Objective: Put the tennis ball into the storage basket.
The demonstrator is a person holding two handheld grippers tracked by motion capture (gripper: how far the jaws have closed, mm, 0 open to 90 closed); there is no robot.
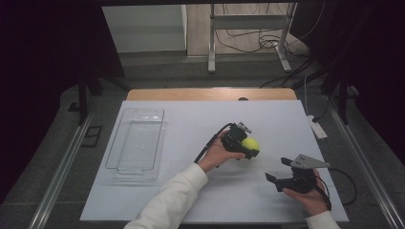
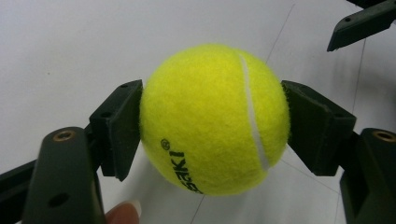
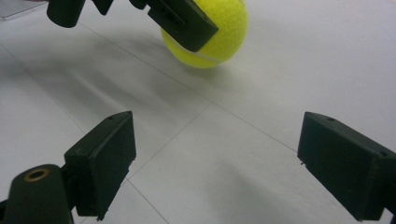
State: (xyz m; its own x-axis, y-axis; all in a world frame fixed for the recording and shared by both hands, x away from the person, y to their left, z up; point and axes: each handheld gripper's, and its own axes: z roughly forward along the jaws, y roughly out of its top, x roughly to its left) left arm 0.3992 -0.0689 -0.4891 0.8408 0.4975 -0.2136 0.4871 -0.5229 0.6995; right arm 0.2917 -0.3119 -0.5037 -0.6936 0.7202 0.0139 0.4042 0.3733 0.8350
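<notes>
Left gripper (image 1: pixel 244 145), jaws pressed on either side of the yellow tennis ball (image 1: pixel 250 143), which sits near the middle of the white table (image 1: pixel 200 119); in the left gripper view the pads (image 2: pixel 122 122) meet the ball's (image 2: pixel 212 116) flanks. Right gripper (image 1: pixel 279 169), jaws spread wide and holding nothing, lies near, toward the table's right front corner, apart from the ball (image 3: pixel 219 28). A clear plastic tray (image 1: pixel 136 143) stands well apart at the left; bare table surface lies between. A white power strip (image 1: pixel 317 127) rests at the right edge.
</notes>
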